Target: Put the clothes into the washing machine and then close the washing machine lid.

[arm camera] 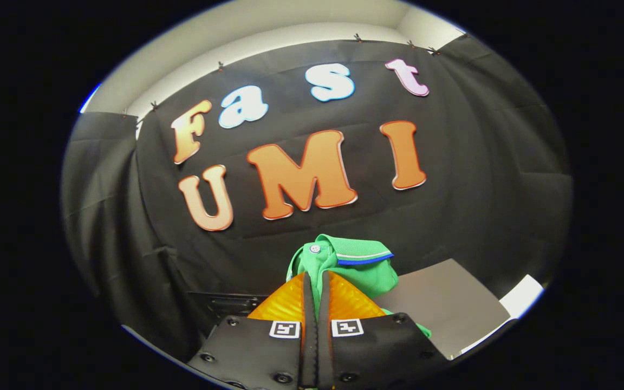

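The green polo shirt point(352, 265) is held up in the air, pinched between the two fingers of the tongs point(314, 287), which are closed tight on its cloth. Its collar, with a blue and pale stripe along the edge, and one small button stand just above and beyond the fingertips, and more green cloth hangs down at the right side of the fingers. Below and to the right of the tongs lies a flat grey panel point(447, 311). Behind the shirt hangs the black cloth wall point(480, 179) of the booth.
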The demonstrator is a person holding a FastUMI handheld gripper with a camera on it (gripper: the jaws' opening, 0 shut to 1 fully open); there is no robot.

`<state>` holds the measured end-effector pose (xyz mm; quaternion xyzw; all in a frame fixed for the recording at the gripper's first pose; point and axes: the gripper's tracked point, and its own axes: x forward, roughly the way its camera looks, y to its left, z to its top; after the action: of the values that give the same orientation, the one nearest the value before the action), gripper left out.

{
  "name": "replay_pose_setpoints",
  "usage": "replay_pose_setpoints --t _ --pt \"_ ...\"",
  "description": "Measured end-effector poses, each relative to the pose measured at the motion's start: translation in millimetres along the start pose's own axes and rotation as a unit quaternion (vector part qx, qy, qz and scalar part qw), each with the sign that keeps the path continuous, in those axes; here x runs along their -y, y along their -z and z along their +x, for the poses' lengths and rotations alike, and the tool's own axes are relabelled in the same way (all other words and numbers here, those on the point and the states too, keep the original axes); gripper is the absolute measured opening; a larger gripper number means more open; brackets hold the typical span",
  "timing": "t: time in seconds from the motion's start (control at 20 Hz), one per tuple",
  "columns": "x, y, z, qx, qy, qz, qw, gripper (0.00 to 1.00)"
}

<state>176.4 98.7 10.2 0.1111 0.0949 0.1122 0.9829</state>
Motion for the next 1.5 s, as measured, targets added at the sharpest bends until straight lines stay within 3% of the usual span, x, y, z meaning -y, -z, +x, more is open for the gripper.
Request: replay_pose_setpoints --t 0.4,0.65,1.0,1.25,1.5 --pt "-144 31 -17 -0.014 -0.12 0.003 0.993 0.08" --pt "-213 84 14 -0.044 -0.149 0.014 0.988 0.08" --pt "-250 209 86 -0.099 -0.116 0.037 0.988 0.08" --pt "-237 282 138 -0.124 -0.07 0.047 0.989 0.08" --pt "-212 358 161 -0.167 -0.026 0.056 0.984 0.08"
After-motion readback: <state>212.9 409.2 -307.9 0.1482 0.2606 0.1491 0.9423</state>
